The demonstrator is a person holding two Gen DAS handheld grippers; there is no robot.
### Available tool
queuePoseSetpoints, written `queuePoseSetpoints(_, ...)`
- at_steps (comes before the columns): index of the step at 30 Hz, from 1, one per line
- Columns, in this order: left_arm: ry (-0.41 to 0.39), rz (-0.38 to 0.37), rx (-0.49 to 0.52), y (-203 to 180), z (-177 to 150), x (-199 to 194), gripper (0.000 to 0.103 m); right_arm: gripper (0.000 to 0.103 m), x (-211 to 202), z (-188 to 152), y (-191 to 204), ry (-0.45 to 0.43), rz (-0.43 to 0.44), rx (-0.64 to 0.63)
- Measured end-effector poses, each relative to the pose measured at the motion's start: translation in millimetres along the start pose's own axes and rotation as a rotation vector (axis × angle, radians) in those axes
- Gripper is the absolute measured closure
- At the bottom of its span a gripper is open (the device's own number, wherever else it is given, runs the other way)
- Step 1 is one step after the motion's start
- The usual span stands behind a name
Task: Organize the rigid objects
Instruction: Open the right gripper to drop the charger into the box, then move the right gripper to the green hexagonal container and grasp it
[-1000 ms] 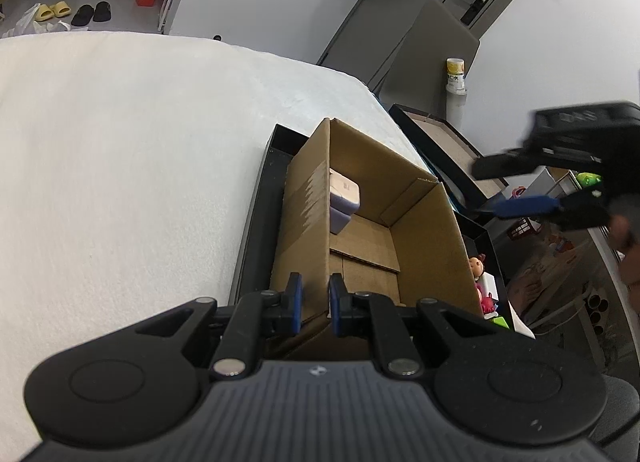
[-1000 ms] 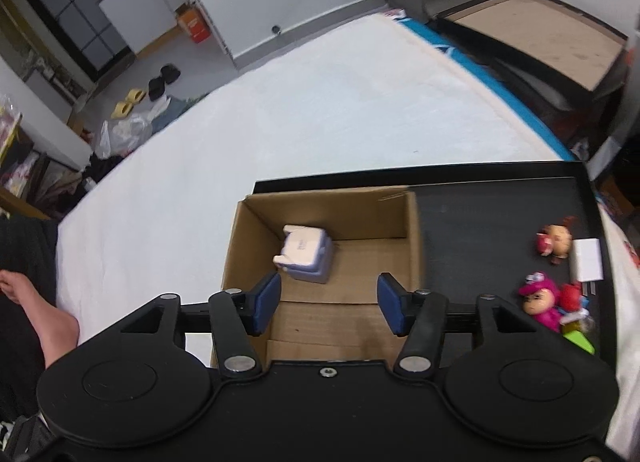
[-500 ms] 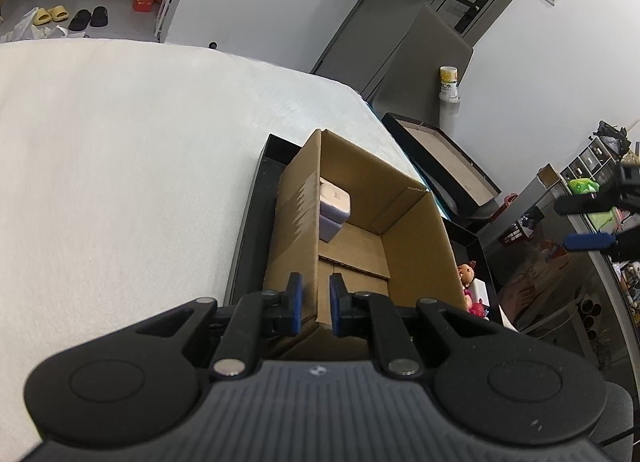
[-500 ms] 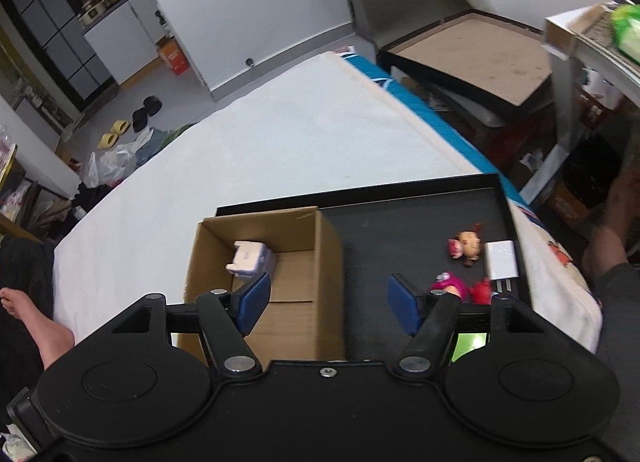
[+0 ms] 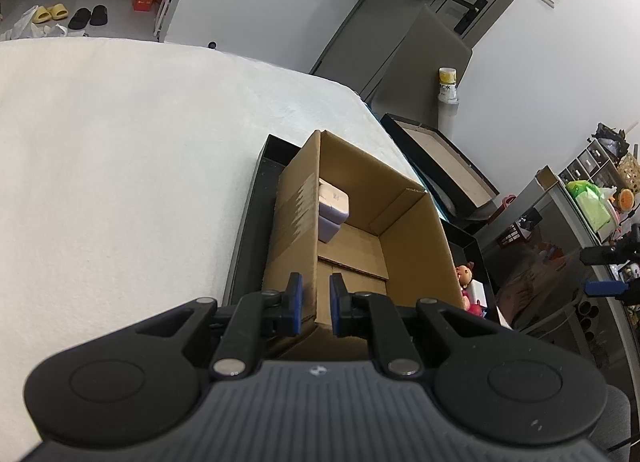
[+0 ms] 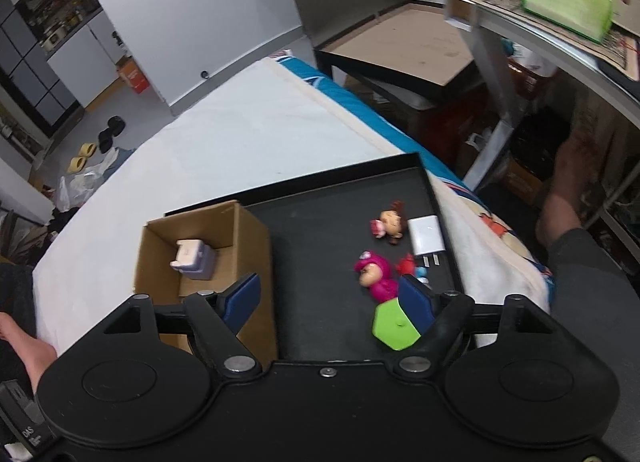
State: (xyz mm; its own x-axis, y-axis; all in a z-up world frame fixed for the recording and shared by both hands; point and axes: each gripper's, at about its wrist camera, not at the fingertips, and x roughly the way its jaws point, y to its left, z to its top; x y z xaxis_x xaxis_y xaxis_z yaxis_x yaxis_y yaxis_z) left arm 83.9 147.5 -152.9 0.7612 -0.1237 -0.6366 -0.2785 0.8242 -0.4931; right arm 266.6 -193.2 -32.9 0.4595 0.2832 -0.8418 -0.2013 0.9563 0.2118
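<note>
Right wrist view: a flat black tray (image 6: 340, 198) on white cloth carries a corrugated cardboard box (image 6: 256, 230), holding a blocky lilac toy (image 6: 194, 258). Glossy figurines (image 6: 376, 272) lie loose nearby. The right gripper (image 6: 328, 298) is opening, empty; the left gripper (image 5: 316, 304) pinches the box wall.

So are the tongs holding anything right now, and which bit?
The left tongs are shut on the cardboard box, pinching its near wall at the top edge. The right tongs hold nothing; their jaws are opening over the black tray.
</note>
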Motion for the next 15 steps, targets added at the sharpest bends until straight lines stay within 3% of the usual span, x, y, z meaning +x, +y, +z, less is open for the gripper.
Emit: queuePoseSetpoints(15, 0.002, 0.058, 0.050, -7.8, -7.4, 9.6, 0.090, 0.025, 17.1, -27.9, -55.1, 0.018, -0.023, 0.065)
